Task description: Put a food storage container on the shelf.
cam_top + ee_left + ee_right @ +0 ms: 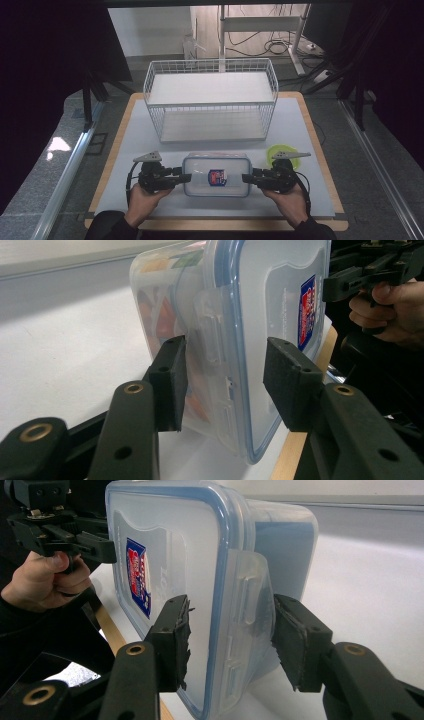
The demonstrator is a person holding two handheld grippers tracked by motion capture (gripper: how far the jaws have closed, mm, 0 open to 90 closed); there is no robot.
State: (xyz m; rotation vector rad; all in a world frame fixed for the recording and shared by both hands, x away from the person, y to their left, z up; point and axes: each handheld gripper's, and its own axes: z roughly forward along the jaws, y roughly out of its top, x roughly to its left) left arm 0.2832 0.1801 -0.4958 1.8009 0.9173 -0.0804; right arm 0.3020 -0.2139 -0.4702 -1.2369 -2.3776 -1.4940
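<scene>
A clear plastic food container (216, 175) with a blue-sealed lid and a red-and-blue label lies flat near the table's front edge. Orange and green contents show through its wall (160, 315). My left gripper (186, 177) is shut on its left end, one pad under the body and the other on the lid, straddling the side latch (212, 330). My right gripper (246, 178) grips the right end the same way, its jaws astride the other latch (245, 600). From each gripper view the opposite gripper is seen at the far end (350, 282) (95, 545).
A white wire basket rack (210, 95) with an upper shelf stands behind the container on the white mat (135, 150). A green round thing (282, 151) lies just behind my right gripper. The table's wooden edge (215, 224) runs close in front of the hands.
</scene>
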